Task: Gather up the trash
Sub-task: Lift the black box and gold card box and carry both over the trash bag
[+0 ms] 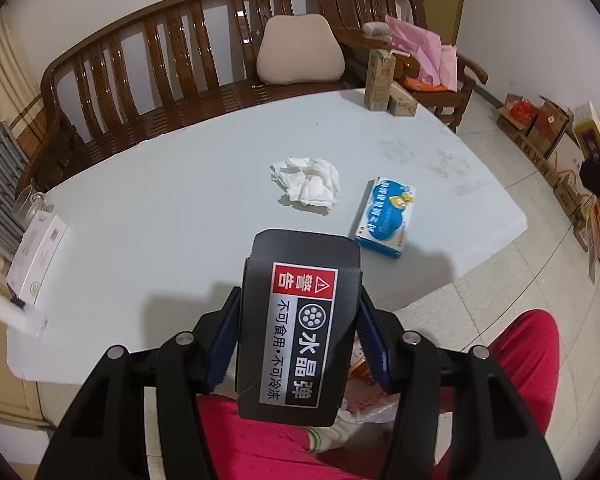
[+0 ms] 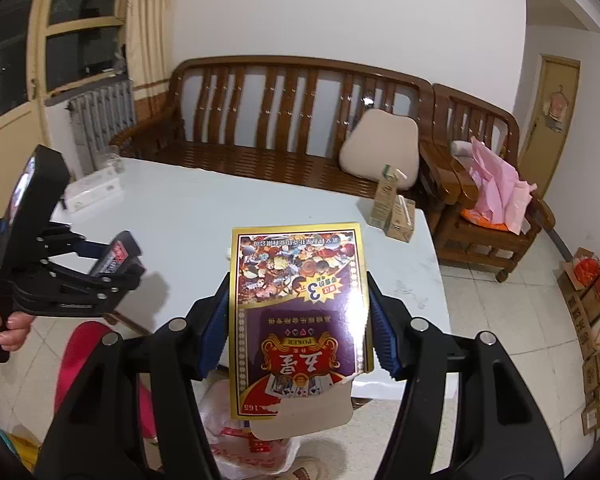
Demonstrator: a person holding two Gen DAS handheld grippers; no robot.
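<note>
My left gripper (image 1: pixel 300 298) is shut on a black box (image 1: pixel 300 320) with a red and white warning label, held above the table's near edge. The same gripper (image 2: pixel 126 260) shows at the left of the right wrist view, in a hand. My right gripper (image 2: pixel 297 280) is shut on a gold-edged playing-card box (image 2: pixel 300 312) with a torn lower flap. A crumpled white tissue (image 1: pixel 306 184) and a blue and white carton (image 1: pixel 386 218) lie on the pale table (image 1: pixel 160 200). Below both grippers a thin plastic bag (image 2: pixel 244 440) sits on the floor.
Two drink cartons (image 2: pixel 394 208) stand at the table's far right corner. A white box (image 1: pixel 36 256) and a glass jar (image 1: pixel 30 202) sit at its left end. A wooden bench (image 2: pixel 292 120) with a beige cushion lines the far side. Cardboard boxes (image 2: pixel 592 292) crowd the right wall. Red-trousered legs (image 1: pixel 532 352) are below.
</note>
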